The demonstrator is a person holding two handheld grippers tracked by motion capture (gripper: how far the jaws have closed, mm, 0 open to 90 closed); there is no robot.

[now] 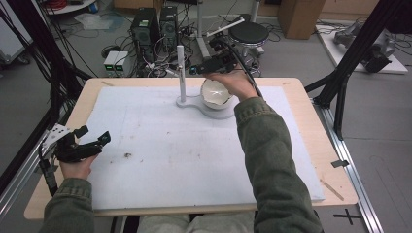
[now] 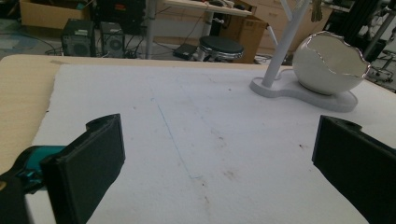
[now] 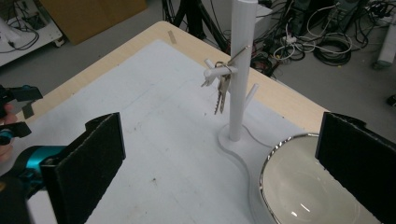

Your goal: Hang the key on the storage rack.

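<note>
While metal keys (image 3: 221, 91) dangle, smooth eggshell-shaped bowl (image 2: 330, 63) sits glossy.

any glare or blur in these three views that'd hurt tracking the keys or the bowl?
Right gripper view: keys sharp on the stand's peg; small highlights on the bowl rim and floor. Left gripper view: bowl crisp, jaws soft. High view: even light, keys too small to resolve.

The keys (image 3: 221, 91) at the stand's nine o'clock look like dull metal. The stand (image 3: 240, 70) is smooth matt white plastic. The egg-shaped bowl (image 2: 329, 65) at its three o'clock is glossy white with a shiny metallic rim. The white mat (image 1: 160, 145) looks matt, rough and stained; the table (image 1: 87, 92) edge is pale wood.
</note>
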